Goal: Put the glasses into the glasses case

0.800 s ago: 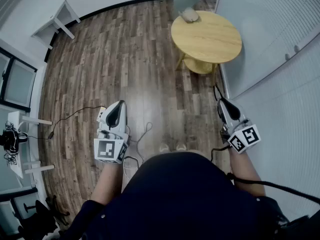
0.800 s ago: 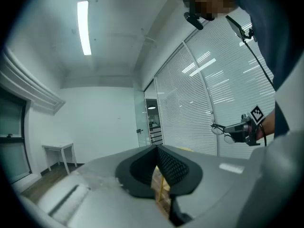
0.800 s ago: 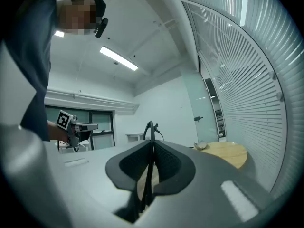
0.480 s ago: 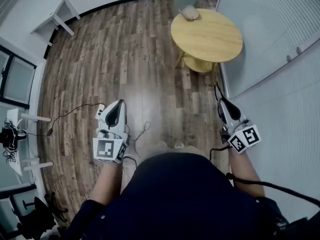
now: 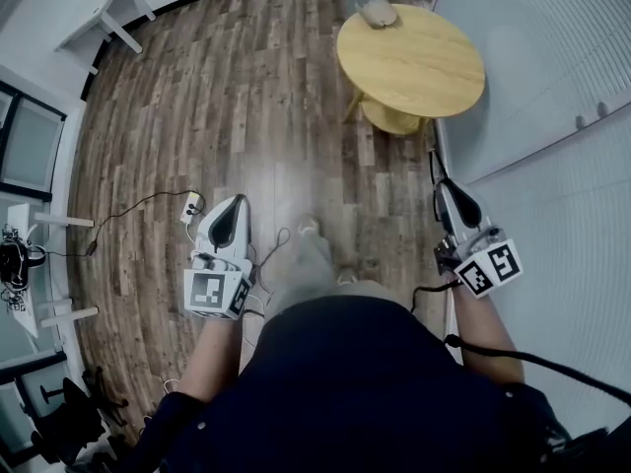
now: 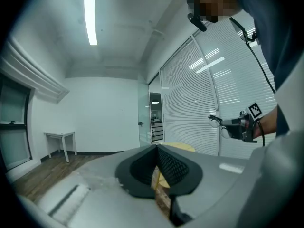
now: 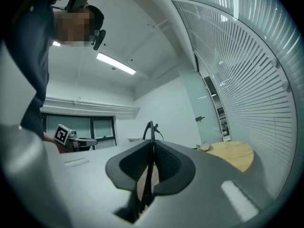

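The thin, dark-framed glasses (image 7: 150, 127) sit clamped in our right gripper (image 5: 446, 189), close beside the slatted wall (image 5: 552, 116). The beige glasses case (image 5: 376, 11) lies at the round counter's (image 5: 414, 62) far edge, well ahead across open wooden floor (image 5: 246, 97). Our left gripper (image 5: 233, 207) is closed on nothing.

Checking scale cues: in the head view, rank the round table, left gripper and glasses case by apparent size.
1. round table
2. left gripper, though nearness to the camera inflates it
3. glasses case, clearly smallest
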Motion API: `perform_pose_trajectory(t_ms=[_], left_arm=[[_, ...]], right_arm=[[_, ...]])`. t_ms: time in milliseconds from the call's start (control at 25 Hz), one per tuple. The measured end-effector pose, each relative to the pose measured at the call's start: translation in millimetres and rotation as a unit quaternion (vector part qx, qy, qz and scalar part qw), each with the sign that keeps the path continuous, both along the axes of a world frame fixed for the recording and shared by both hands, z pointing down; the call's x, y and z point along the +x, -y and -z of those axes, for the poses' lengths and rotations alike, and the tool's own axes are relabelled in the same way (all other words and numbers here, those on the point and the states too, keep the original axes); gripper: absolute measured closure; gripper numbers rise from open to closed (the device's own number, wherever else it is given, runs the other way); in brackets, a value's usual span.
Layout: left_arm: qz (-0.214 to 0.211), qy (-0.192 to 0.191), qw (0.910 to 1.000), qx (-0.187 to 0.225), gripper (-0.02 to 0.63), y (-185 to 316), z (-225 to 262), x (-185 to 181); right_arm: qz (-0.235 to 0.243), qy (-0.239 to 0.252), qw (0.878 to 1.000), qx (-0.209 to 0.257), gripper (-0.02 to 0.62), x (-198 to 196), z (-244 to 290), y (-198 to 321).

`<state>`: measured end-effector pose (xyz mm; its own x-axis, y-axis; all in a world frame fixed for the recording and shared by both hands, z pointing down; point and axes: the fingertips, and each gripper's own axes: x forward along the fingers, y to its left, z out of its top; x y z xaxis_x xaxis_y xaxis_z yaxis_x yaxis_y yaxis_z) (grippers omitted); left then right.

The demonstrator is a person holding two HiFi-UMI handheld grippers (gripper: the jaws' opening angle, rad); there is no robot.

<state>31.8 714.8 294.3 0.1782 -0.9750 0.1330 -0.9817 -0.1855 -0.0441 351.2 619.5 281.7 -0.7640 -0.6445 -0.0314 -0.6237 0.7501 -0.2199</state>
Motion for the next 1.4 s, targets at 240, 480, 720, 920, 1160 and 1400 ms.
perform_pose_trajectory(t_ms=[240,480,720,920,1160,1400], left_arm=[[-0.006,-0.019,0.9995,0.025,0.603,61.4,14.5,-37.0],[-0.034,-0.044,0.9982,0.022,0.603,132.1,14.0,-66.2],[-0.062,-0.039,0.9968,0.032,0.603,196.3,25.1,-95.2],[-0.066,-0.031,0.9966,0.038,0.603,235.3,27.0,-131.5],[-0.065,-0.034,0.9964,0.043,0.603,273.8,27.2,-166.4],[-0.066,-0.035,0.9967,0.033,0.603,309.2,21.8,-174.2]], right_arm=[[-0.025,-0.003,1.000,0.002,0.566,-21.1,9.5,46.0],[-0.054,-0.016,0.998,0.026,0.566,-47.4,28.5,91.7],[-0.079,-0.018,0.997,0.012,0.566,-76.3,28.0,136.1],[-0.075,-0.020,0.997,0.019,0.566,-112.8,31.5,170.6],[-0.079,-0.019,0.997,0.012,0.566,-142.3,34.6,201.8],[-0.079,-0.020,0.997,-0.002,0.566,-151.4,30.0,247.9]])
